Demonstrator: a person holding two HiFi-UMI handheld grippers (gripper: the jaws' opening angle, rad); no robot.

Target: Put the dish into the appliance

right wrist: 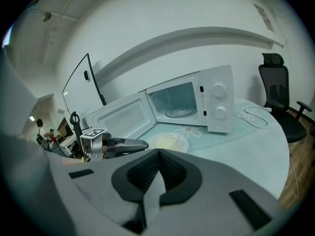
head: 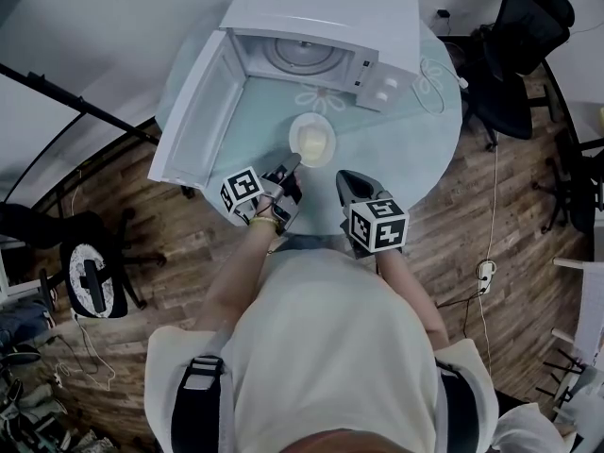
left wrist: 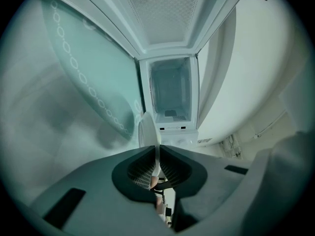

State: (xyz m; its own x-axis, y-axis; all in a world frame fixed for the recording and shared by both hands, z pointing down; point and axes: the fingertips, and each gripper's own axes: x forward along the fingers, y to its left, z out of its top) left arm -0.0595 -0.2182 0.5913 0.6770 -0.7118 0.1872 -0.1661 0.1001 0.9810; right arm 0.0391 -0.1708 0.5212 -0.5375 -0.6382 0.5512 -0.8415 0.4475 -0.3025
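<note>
A pale round dish (head: pixel 313 142) is just above or on the round glass table (head: pixel 429 149), in front of the white microwave (head: pixel 321 26). The microwave's door (head: pixel 193 111) is swung wide open to the left, showing the turntable (head: pixel 302 55) inside. My left gripper (head: pixel 292 163) is shut on the dish's near rim. In the left gripper view the dish (left wrist: pixel 146 131) is seen edge-on between the jaws of the left gripper (left wrist: pixel 156 150), facing the microwave cavity (left wrist: pixel 170 90). My right gripper (head: pixel 343 177) hovers shut and empty to the right of the dish (right wrist: pixel 168 142).
A white cable (head: pixel 436 83) lies on the table right of the microwave. Black office chairs (head: pixel 519 45) stand beyond the table's right edge. A dark stand (head: pixel 75 107) and a stool (head: pixel 90 276) are on the wooden floor at the left.
</note>
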